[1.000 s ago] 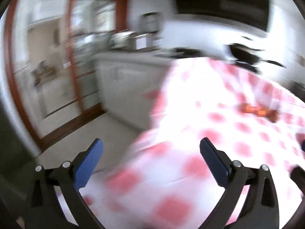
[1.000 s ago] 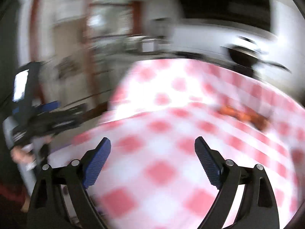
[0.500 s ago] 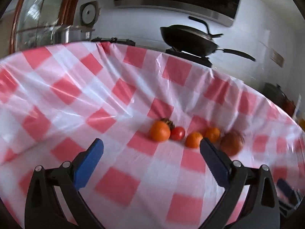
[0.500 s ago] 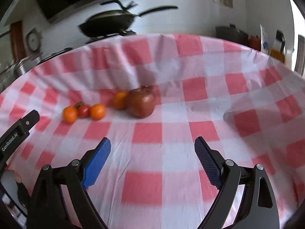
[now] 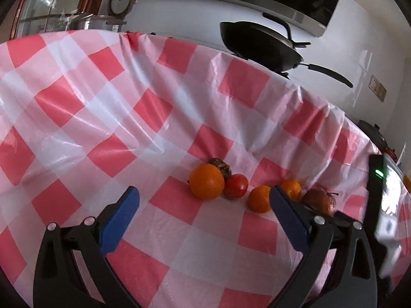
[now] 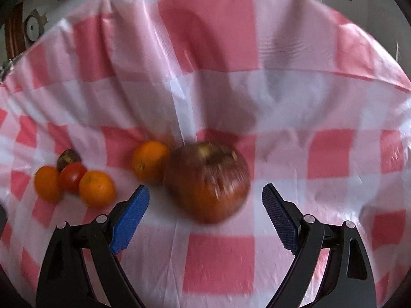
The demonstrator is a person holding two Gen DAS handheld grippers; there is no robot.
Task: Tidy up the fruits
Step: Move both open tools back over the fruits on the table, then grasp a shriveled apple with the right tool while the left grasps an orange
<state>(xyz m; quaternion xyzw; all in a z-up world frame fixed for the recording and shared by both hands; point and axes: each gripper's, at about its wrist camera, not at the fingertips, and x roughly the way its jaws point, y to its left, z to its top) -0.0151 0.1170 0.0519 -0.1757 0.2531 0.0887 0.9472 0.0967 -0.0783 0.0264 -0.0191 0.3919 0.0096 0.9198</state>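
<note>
A row of fruit lies on the red and white checked tablecloth (image 5: pixel 108 118). From the left: a large orange (image 5: pixel 207 184), a dark brown fruit (image 5: pixel 221 166) behind it, a red tomato (image 5: pixel 235 185), two small oranges (image 5: pixel 259 198) (image 5: pixel 290 189) and a big red-brown apple (image 5: pixel 318 200). My left gripper (image 5: pixel 204 214) is open, just short of the large orange. My right gripper (image 6: pixel 205 211) is open, its blue fingers on either side of the apple (image 6: pixel 208 182), close to it. The small oranges (image 6: pixel 150 160) (image 6: pixel 97 188) and tomato (image 6: pixel 72 175) lie to its left.
A black wok (image 5: pixel 259 42) sits on a stove behind the table's far edge. A steel pot (image 5: pixel 64 21) stands at the far left. The right hand-held unit (image 5: pixel 382 195) shows at the right edge of the left wrist view.
Both grippers have swung from the room onto the table and moved in on the fruit. The right one has closed in on the apple, which now looms large between its fingers.
</note>
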